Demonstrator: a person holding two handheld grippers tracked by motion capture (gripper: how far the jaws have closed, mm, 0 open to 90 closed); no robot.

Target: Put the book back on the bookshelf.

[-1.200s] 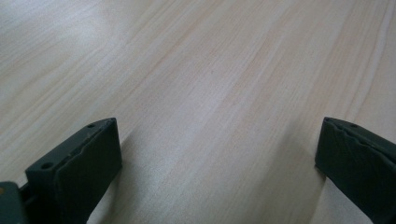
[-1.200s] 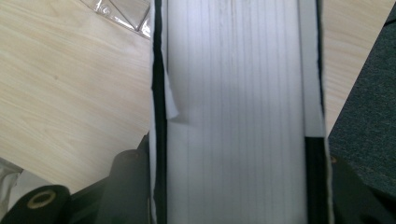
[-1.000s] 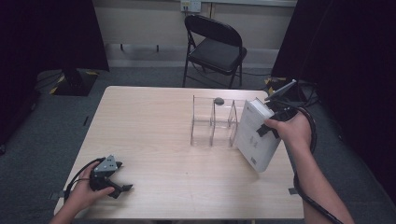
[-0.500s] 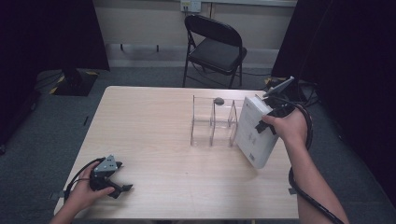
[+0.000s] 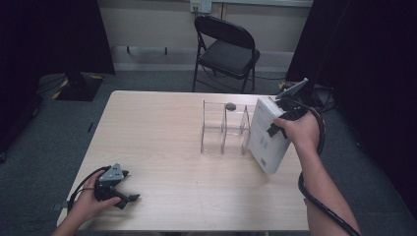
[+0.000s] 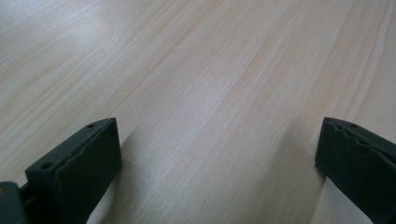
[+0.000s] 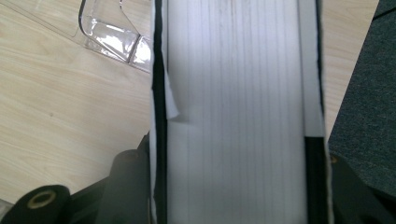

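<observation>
At the right of the high frame the right gripper (image 5: 284,129) clamps a thick white book (image 5: 266,135), tilted beside the clear acrylic divider rack (image 5: 223,129); it might knock the rack askew; lower left, the left gripper (image 5: 119,189) rests open-jawed.

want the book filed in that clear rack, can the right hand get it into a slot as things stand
Probably yes. The right hand-held gripper holds the white book tilted just beside the clear rack, whose slots look open from above, though a small dark thing sits at its far edge.
</observation>
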